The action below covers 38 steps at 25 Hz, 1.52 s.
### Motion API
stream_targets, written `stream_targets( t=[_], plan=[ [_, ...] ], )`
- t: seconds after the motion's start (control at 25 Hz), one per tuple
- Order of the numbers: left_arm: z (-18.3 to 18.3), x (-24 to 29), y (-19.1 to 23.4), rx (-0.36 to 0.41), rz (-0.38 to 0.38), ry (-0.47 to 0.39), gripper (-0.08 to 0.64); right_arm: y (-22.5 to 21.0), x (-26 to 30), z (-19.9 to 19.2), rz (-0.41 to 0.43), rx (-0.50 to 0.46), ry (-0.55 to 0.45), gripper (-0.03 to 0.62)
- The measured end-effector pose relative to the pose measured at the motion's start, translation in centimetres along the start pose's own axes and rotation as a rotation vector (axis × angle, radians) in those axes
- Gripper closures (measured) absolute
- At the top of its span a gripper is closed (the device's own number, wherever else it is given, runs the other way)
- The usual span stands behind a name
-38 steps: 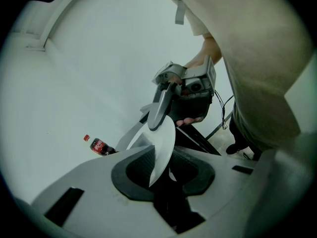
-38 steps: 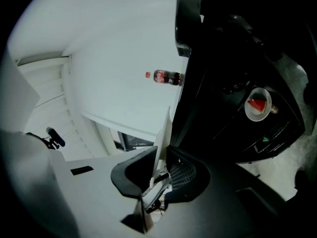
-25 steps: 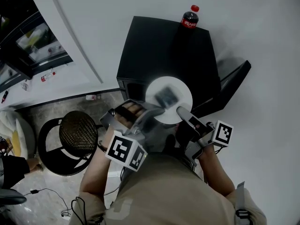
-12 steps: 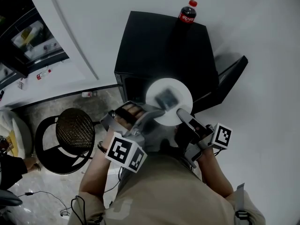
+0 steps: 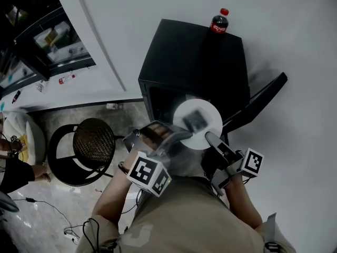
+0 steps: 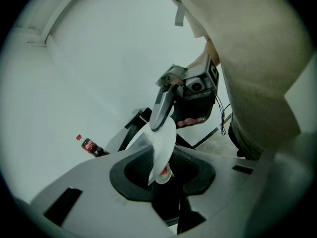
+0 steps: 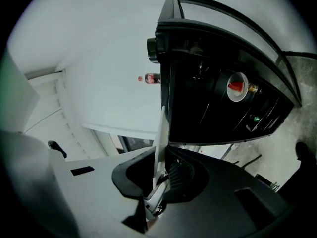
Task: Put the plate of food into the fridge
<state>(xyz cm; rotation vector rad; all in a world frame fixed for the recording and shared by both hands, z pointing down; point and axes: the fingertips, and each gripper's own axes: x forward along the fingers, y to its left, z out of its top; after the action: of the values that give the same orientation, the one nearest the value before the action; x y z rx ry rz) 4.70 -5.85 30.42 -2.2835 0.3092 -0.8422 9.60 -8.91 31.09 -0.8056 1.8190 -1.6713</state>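
A white plate (image 5: 197,123) with a dark piece of food (image 5: 196,119) hangs in front of the open black fridge (image 5: 195,57). My left gripper (image 5: 176,137) is shut on the plate's left rim and my right gripper (image 5: 210,138) on its right rim. In the left gripper view the plate (image 6: 163,145) shows edge-on between the jaws, with the right gripper (image 6: 163,103) clamped on its far edge. The right gripper view has the plate (image 7: 160,143) edge-on before the dark fridge interior (image 7: 218,103). The fridge door (image 5: 258,101) stands swung out to the right.
A cola bottle (image 5: 219,22) stands on the fridge's top at the back. Inside the fridge sits a small white bowl (image 7: 237,87) with something red in it. A black round stool (image 5: 87,149) is left of me, cables lie on the floor, and another person (image 5: 13,175) is at the far left.
The head view has shifted a little. The plate, still held at both rims, now sits slightly lower against the fridge's open front.
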Motion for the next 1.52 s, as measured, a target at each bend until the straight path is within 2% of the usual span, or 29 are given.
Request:
stream_targets(
  t=[0.4, 0.84, 1.52],
  plan=[
    [3.5, 0.6, -2.5, -0.040, 0.000, 0.044, 0.462, 0.0, -4.2, -0.3, 0.010, 0.010, 0.043, 0.543],
    [7.1, 1.8, -6.4, -0.071, -0.016, 0.111, 0.460, -1.5, -9.3, -0.9, 0.007, 0.063, 0.079, 0.543],
    [8.9, 2.1, -9.4, -0.171, 0.024, 0.178, 0.449, -2.5, -12.1, -1.9, 0.002, 0.072, 0.142, 0.543]
  ],
)
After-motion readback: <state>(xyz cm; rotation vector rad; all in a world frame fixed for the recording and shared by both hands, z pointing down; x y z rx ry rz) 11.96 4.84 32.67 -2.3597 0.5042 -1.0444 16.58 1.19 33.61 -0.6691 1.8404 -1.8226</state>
